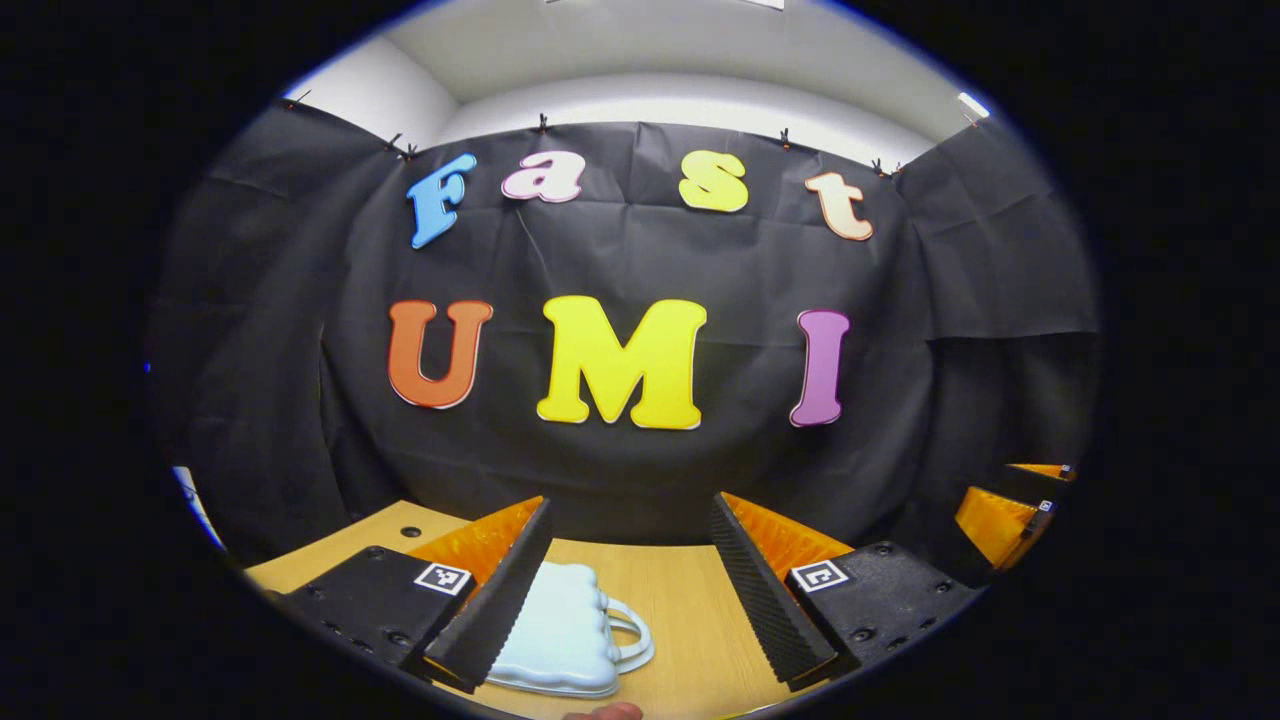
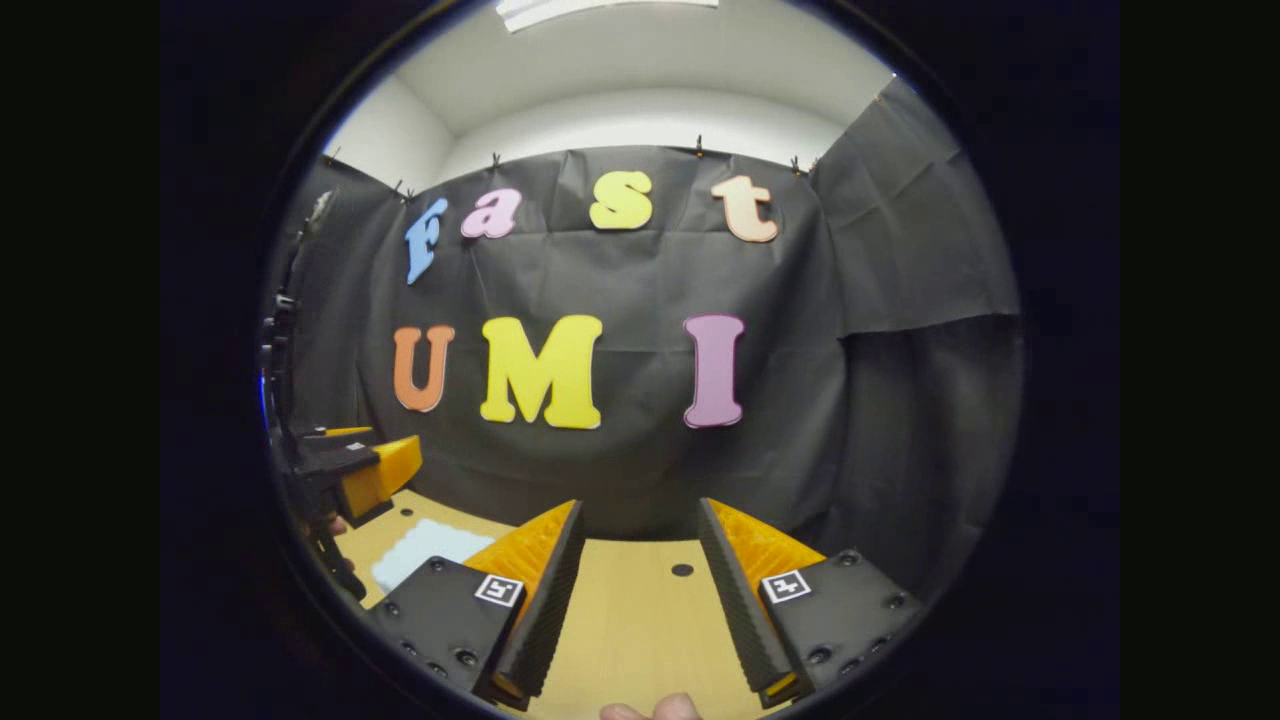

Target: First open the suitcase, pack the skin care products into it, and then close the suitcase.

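A small pale blue suitcase with a loop handle lies flat and closed on the wooden table, partly hidden behind my left gripper's left finger. My left gripper hangs open above the table, nothing between its fingers. In the right gripper view my right gripper is open too, over bare wood. The pale blue suitcase lies to its left, below the other gripper. In the left gripper view the right gripper shows at the far right.
The black cloth wall stands close behind the table's far edge. Small round holes mark the table top. Part of a hand shows at the bottom edge of the right gripper view.
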